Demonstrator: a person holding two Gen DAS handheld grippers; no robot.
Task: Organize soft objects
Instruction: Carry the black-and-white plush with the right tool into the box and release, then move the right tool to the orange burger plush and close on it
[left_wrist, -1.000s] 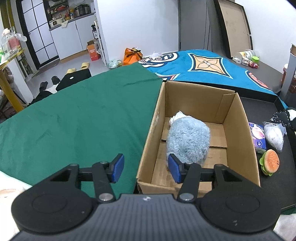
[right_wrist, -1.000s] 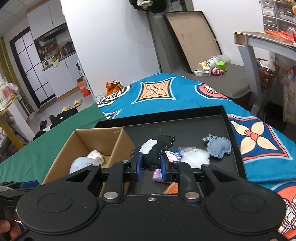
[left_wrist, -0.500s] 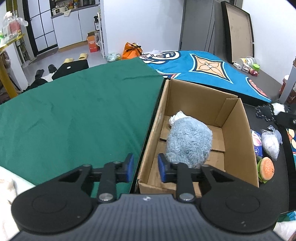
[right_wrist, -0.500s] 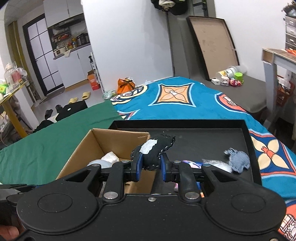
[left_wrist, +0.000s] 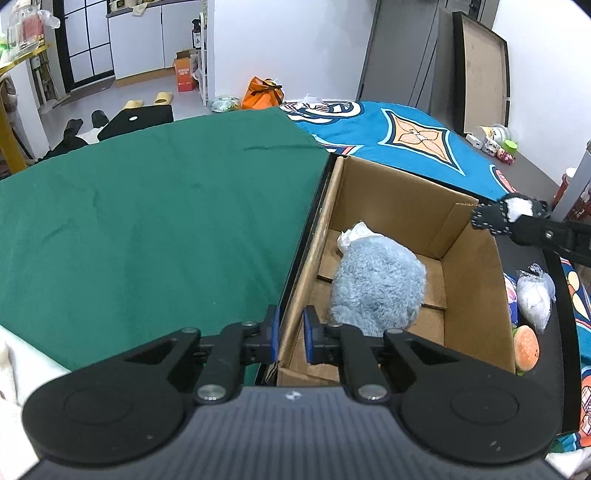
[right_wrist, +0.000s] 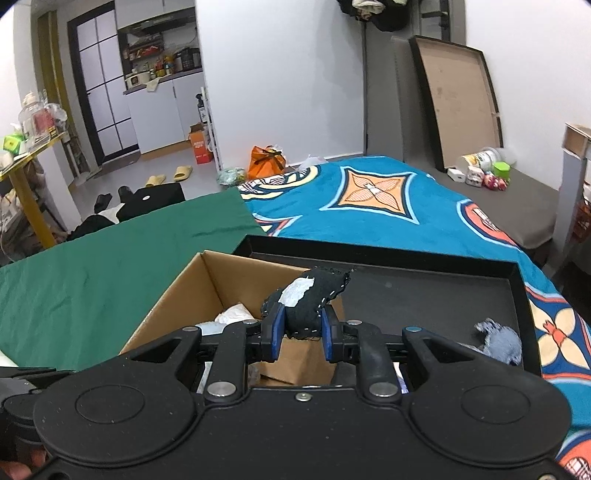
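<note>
Holding the small black stitched plush with a white patch (right_wrist: 308, 302) pinched tight between its blue pads, the right claw (right_wrist: 302, 334) sits right over the near-right corner of the open brown cardboard box (right_wrist: 177, 295), so my guess is the drop is basically straight down and a touch left into the box. The plush sticks forward out of the pads, its long axis running away from the claw toward the black tray (right_wrist: 424, 291).

The left claw (left_wrist: 290, 334) has just been closing and now pinches the box's left wall near its front corner, one pad outside, one inside. Looks like it's steadying the box, which makes sense.

Inside already: a fluffy pale-blue plush ball (left_wrist: 376, 288) taking up the middle, with a crumpled white soft thing (left_wrist: 352, 236) behind it. Free floor is mostly at the right and back, so I'd aim there.

Other stuff waiting on the tray: a grey-blue fabric toy (right_wrist: 502, 341), a clear bag of white stuffing (left_wrist: 533, 301), and a little burger plush (left_wrist: 526, 347). Nothing blocks the way down except the box wall itself.
</note>
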